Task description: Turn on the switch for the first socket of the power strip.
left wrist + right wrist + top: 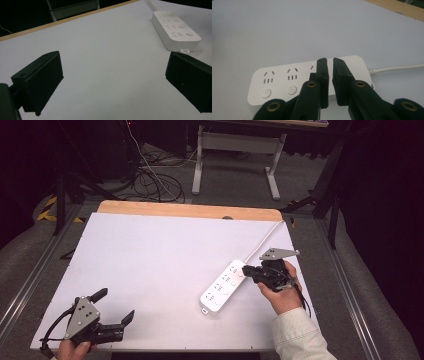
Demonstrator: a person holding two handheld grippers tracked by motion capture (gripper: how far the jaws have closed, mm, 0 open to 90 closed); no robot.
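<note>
Two hand-held grippers work over a white table (pixel 150 270), with the white power strip (pixel 223 286) as landmark. The strip lies flat on the table's right half, its long axis running diagonally, and its white cable (pixel 262 241) leads from its far end toward the table's back edge with the wooden strip (pixel 190 210). The right gripper (pixel 246 270) sits at the strip's cable end, held by the right hand (pixel 281 292); in the right gripper view its jaws stand nearly together, a thin slit between them, directly above the strip's top face near the third socket, with nothing visibly clamped. Whether the tips touch the strip cannot be told. The left gripper (pixel 116 306) rests well apart from the strip, toward the table's near left corner, held by the left hand (pixel 75 351); its jaws are spread wide with bare table between them, and the strip's near end lies beyond the jaw on the right side of the left gripper view.
</note>
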